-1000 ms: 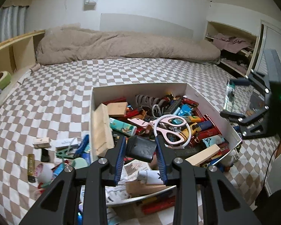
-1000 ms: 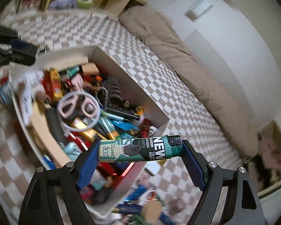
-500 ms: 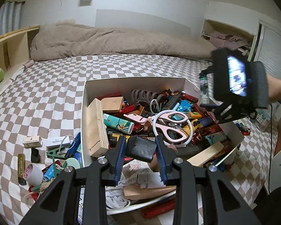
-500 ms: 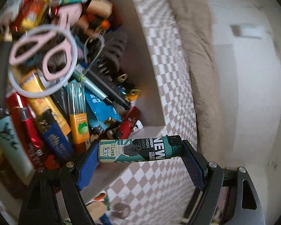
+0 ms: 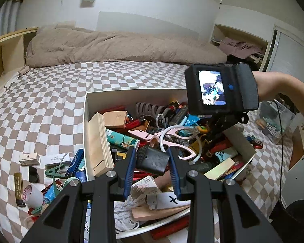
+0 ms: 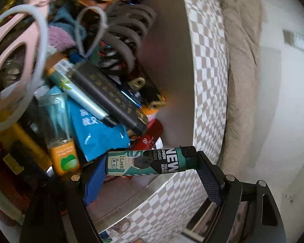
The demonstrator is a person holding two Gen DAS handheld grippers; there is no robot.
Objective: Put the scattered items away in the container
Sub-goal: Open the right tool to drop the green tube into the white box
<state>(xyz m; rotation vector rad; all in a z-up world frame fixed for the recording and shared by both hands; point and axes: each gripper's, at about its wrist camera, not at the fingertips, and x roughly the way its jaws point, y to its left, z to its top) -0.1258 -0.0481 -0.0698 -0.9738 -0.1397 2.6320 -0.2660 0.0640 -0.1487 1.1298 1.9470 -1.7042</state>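
Observation:
A white box (image 5: 131, 96) on the checkered bed is heaped with lighters, wood blocks and pink scissors (image 5: 168, 139). My left gripper (image 5: 152, 158) hovers over the box's near side, shut on a small black case (image 5: 153, 161). My right gripper (image 6: 152, 166) is shut on a teal lighter (image 6: 150, 163), held lengthwise between the pads, low over the far right corner of the box (image 6: 172, 81). In the left wrist view the right gripper's back with its lit screen (image 5: 211, 88) and a person's forearm (image 5: 283, 87) reach in from the right.
Loose items lie on the sheet left of the box: a small white carton (image 5: 29, 159), a green clip (image 5: 54, 171), a white cup (image 5: 33, 194), a dark lighter (image 5: 18, 188). Papers and wood pieces (image 5: 158, 208) lie at the box's near edge. A beige duvet (image 5: 111, 46) lies behind.
The right gripper has rolled and sunk from beside the box to low over its far right corner, still holding the teal lighter. The left gripper has barely moved.

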